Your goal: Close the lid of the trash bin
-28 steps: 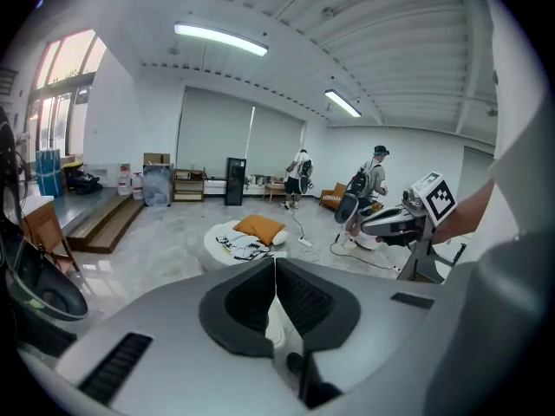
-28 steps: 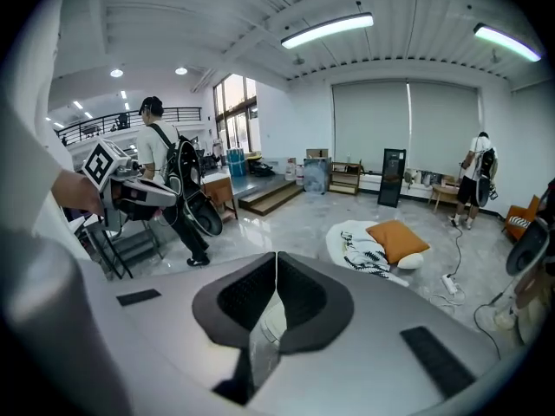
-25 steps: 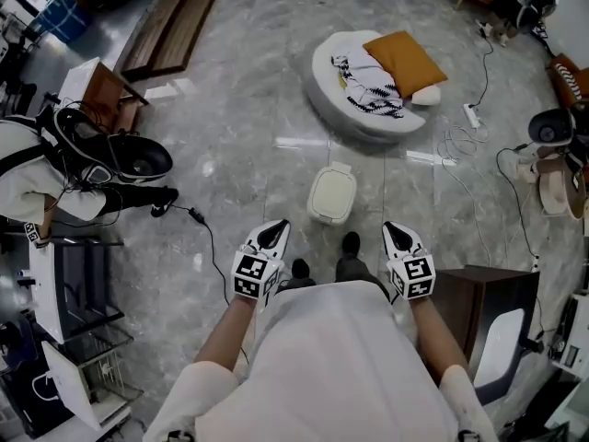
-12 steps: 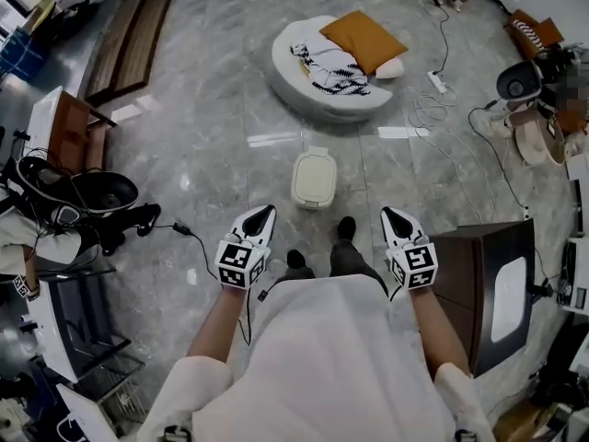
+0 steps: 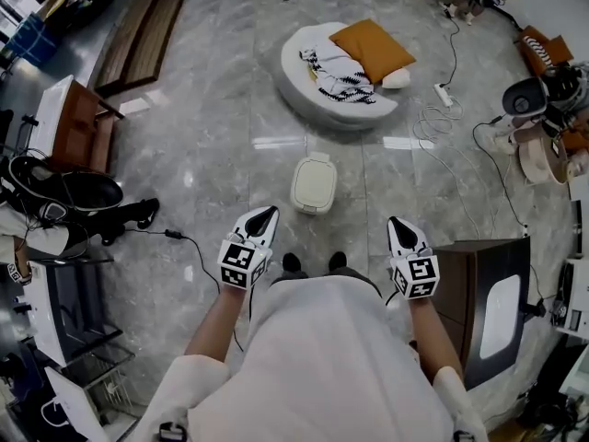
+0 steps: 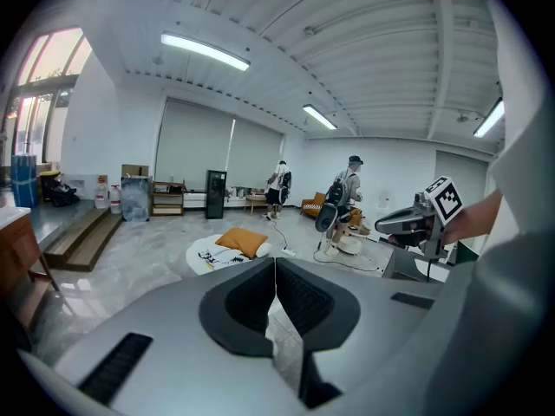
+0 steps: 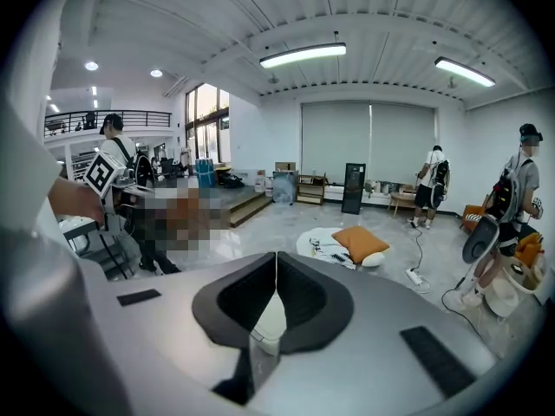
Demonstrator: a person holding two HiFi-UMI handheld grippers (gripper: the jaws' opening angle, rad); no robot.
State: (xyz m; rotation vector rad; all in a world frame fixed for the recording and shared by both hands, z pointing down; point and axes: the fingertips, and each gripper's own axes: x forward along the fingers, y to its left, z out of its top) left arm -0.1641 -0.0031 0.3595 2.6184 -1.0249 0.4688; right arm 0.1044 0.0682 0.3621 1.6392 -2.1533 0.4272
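left gripper [image 5: 261, 217]: jaws together, empty | right gripper [image 5: 398, 226]: jaws together, empty | trash bin [image 5: 313, 185]: on floor ahead of both, lid [image 5: 314, 181] down

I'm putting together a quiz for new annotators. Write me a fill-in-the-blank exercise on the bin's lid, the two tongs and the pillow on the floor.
1. The bin ahead of the person's shoes has its lid ___.
2. The left tongs and the right tongs are both ___, with nothing held.
3. The pillow beyond the bin is ___ in colour.

Missing words: closed; shut; orange
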